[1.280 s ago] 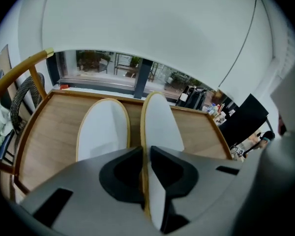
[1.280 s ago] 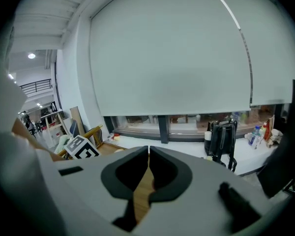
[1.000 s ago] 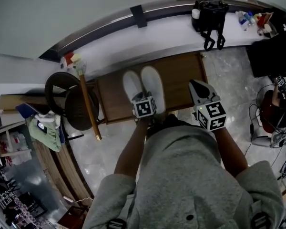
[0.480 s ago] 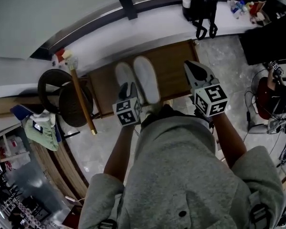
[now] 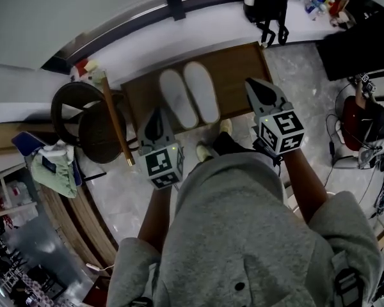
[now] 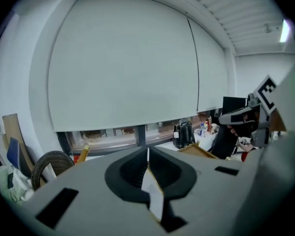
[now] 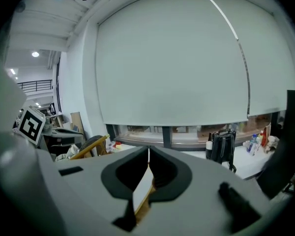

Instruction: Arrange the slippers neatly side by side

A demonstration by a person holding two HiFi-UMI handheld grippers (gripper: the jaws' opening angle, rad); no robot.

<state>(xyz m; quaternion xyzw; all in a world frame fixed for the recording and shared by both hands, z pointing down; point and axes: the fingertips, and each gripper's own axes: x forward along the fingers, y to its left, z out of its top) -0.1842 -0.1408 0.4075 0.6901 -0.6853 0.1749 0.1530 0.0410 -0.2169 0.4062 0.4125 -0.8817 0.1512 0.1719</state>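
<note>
Two white slippers [image 5: 179, 99] [image 5: 201, 91] lie side by side, toes away from me, on a brown wooden board [image 5: 240, 69] in the head view. My left gripper [image 5: 156, 116] hangs to the left of the board's near edge, apart from the slippers. Its jaws have just been closing and now stand shut with nothing between them [image 6: 147, 154]. My right gripper [image 5: 258, 88] hovers over the board's right end, also shut and empty [image 7: 148, 151]. Both gripper views look at a window blind, and neither shows the slippers.
A black bag [image 5: 269, 5] stands on the white sill behind the board. Two round dark wicker seats [image 5: 93, 130] and a wooden stick [image 5: 115, 123] sit at the left. A black screen [image 5: 358, 47] is at the right. My shoes [image 5: 208, 149] are at the board's near edge.
My left gripper has drawn back from the slippers' heels and risen to the lower left, leaving both slippers on the board. The right gripper has lifted slightly.
</note>
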